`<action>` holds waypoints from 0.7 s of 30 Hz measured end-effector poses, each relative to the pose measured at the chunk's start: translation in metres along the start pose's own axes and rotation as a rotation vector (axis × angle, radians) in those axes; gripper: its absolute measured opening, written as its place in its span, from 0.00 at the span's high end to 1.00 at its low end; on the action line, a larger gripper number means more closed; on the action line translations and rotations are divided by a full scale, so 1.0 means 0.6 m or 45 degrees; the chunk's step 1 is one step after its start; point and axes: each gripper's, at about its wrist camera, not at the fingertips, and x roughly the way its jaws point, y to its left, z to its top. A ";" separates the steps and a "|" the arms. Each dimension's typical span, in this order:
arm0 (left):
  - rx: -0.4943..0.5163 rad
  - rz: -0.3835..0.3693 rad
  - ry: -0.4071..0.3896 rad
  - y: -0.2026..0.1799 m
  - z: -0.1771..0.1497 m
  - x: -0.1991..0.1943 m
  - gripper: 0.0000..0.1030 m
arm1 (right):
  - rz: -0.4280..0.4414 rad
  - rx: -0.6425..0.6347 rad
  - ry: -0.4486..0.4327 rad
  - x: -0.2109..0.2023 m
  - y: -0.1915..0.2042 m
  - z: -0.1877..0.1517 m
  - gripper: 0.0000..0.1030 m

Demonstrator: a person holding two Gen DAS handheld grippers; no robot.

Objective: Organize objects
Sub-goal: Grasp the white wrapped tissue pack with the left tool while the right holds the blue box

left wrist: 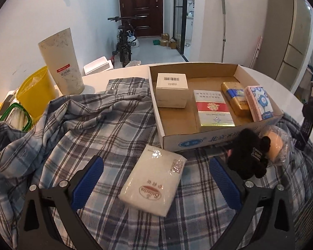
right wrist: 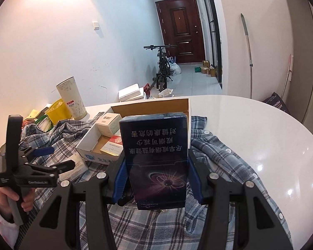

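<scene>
My left gripper (left wrist: 156, 169) is open just above a white tissue pack (left wrist: 153, 180) that lies between its blue pads on a plaid shirt (left wrist: 83, 129). An open cardboard box (left wrist: 198, 141) behind it holds a white carton (left wrist: 171, 89), a red-and-white box (left wrist: 212, 110), a gold pack (left wrist: 236, 98) and a pink pack (left wrist: 259, 103). A black fuzzy item (left wrist: 245, 156) and a wrapped round item (left wrist: 278, 146) lie by the box front. My right gripper (right wrist: 157, 175) is shut on a dark blue box (right wrist: 157, 160), held above the shirt in front of the cardboard box (right wrist: 98, 158).
A tall pale cylinder (left wrist: 61, 60), a yellow bin (left wrist: 34, 91) and a green-rimmed container (left wrist: 16, 116) stand at the left on the white round table (right wrist: 250, 129). The left gripper also shows in the right wrist view (right wrist: 56, 158). A bicycle (left wrist: 124, 39) stands in the hallway.
</scene>
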 end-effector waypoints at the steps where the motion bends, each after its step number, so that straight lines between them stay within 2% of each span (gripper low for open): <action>1: -0.007 -0.005 0.007 0.002 -0.002 0.005 0.08 | 0.002 0.002 0.001 0.000 -0.001 -0.001 0.51; 3: -0.049 -0.054 0.049 0.014 -0.010 0.020 0.19 | 0.009 0.010 0.003 0.000 -0.002 -0.001 0.51; 6: -0.119 -0.114 0.103 0.034 -0.019 0.039 0.22 | 0.006 0.012 0.009 0.002 -0.004 -0.003 0.51; 9: -0.157 -0.149 0.098 0.044 -0.020 0.037 0.22 | 0.002 0.009 0.018 0.005 -0.003 -0.004 0.51; 13: -0.109 -0.150 0.097 0.033 -0.024 0.034 0.25 | -0.005 0.007 0.027 0.009 -0.005 -0.005 0.51; 14: -0.087 -0.141 0.108 0.029 -0.025 0.036 0.32 | -0.005 0.009 0.028 0.010 -0.006 -0.005 0.51; 15: -0.062 -0.121 0.127 0.022 -0.027 0.042 0.46 | -0.006 0.011 0.026 0.010 -0.006 -0.005 0.51; 17: -0.039 -0.106 0.139 0.016 -0.028 0.046 0.48 | -0.012 0.011 0.019 0.008 -0.008 -0.005 0.51; 21: -0.042 -0.074 0.093 0.015 -0.026 0.029 0.56 | -0.020 0.027 0.007 0.005 -0.013 -0.004 0.51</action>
